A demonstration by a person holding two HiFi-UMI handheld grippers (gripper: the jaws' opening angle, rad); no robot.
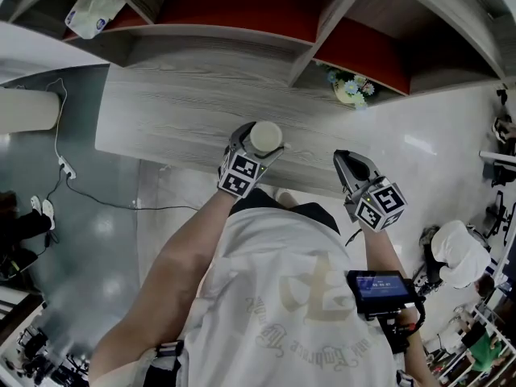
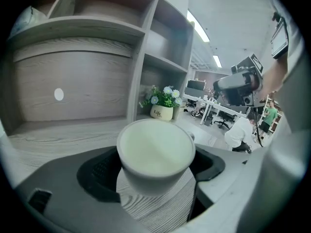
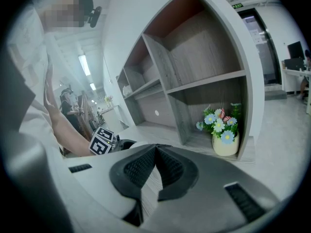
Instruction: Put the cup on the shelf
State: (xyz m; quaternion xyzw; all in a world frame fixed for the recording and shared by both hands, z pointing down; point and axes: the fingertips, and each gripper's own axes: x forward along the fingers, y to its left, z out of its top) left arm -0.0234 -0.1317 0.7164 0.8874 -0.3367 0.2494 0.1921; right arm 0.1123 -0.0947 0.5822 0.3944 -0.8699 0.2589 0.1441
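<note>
A white cup [image 1: 264, 136] [image 2: 155, 149] sits between the jaws of my left gripper [image 1: 256, 145] [image 2: 155, 171], which is shut on its sides. The cup is upright, just above the front part of the grey wooden shelf ledge [image 1: 177, 103] [image 2: 53, 135]. Wood grain shows under the cup in the left gripper view. My right gripper [image 1: 347, 162] [image 3: 156, 149] hangs to the right of the cup near the ledge's front edge. Its jaws meet at the tips with nothing between them.
A small pot of blue and white flowers [image 1: 351, 89] [image 2: 163, 107] [image 3: 223, 136] stands in the right-hand shelf compartment. A white bag [image 1: 93, 10] lies on a higher shelf at the left. Upright dividers [image 1: 318, 43] split the compartments. A cable [image 1: 81, 188] runs over the floor at the left.
</note>
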